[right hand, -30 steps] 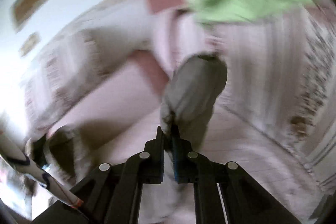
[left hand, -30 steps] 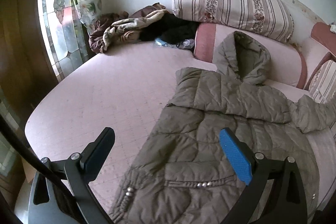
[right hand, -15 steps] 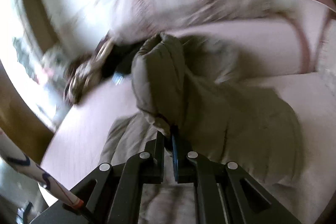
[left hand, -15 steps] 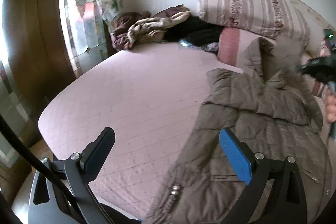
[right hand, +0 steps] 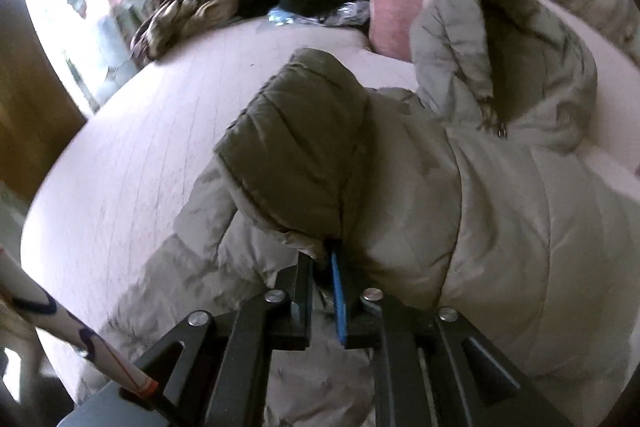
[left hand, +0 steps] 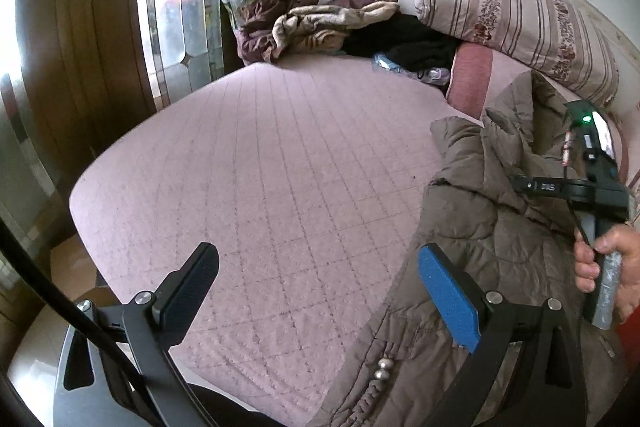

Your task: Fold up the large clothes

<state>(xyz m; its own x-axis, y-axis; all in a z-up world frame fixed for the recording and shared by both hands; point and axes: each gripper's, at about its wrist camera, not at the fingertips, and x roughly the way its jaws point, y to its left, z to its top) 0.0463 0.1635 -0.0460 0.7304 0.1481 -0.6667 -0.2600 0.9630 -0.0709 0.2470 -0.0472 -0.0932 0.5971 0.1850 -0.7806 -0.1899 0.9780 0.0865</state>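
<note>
An olive puffer jacket with a hood lies on the right side of the pink quilted bed. My left gripper hangs open over the bed's near part, its blue-padded finger above the jacket's hem and nothing between its fingers. In the right wrist view the jacket fills the frame, with its sleeve laid across the chest. My right gripper has the sleeve's cuff between its tips and its jaws are opening. A hand holds that right gripper over the jacket.
A heap of blankets and dark clothes lies at the bed's far end beside a striped pillow and a pink cushion. A glass-panelled wooden door stands on the left. The bed's left half is bare quilt.
The right gripper swung in from the right with the sleeve and brought it down across the jacket's body. The left gripper drifted left and lower; the jacket now sits further right in its view.
</note>
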